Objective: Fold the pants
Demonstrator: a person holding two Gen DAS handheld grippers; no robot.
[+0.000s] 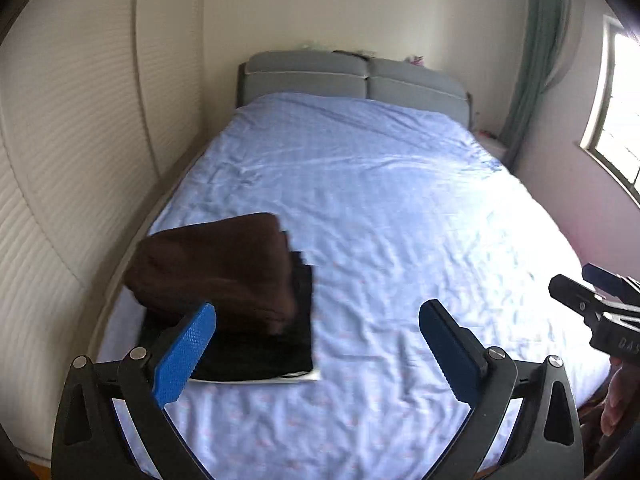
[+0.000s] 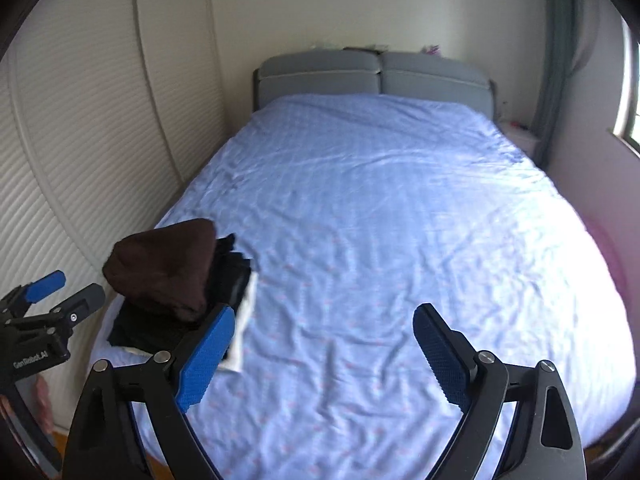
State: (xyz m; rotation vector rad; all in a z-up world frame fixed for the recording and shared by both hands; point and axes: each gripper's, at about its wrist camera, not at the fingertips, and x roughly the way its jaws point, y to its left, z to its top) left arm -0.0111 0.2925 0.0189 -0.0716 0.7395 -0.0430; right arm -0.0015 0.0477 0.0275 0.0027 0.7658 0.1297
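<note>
Pants (image 1: 216, 264), folded brown, top a dark stack at bed's (image 1: 380, 200) eight o'clock; left gripper (image 1: 316, 320), marked "GenRobot.AI", and right gripper (image 2: 324, 328) gape empty.

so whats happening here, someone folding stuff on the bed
A person is holding a hand-held gripper in each hand above a bed with a light blue sheet. The left hand-held gripper and the right hand-held gripper are both open and empty. A folded brown garment sits on top of folded black clothes in a stack near the bed's left edge. Nothing is being gripped, so that fold looks finished.
</note>
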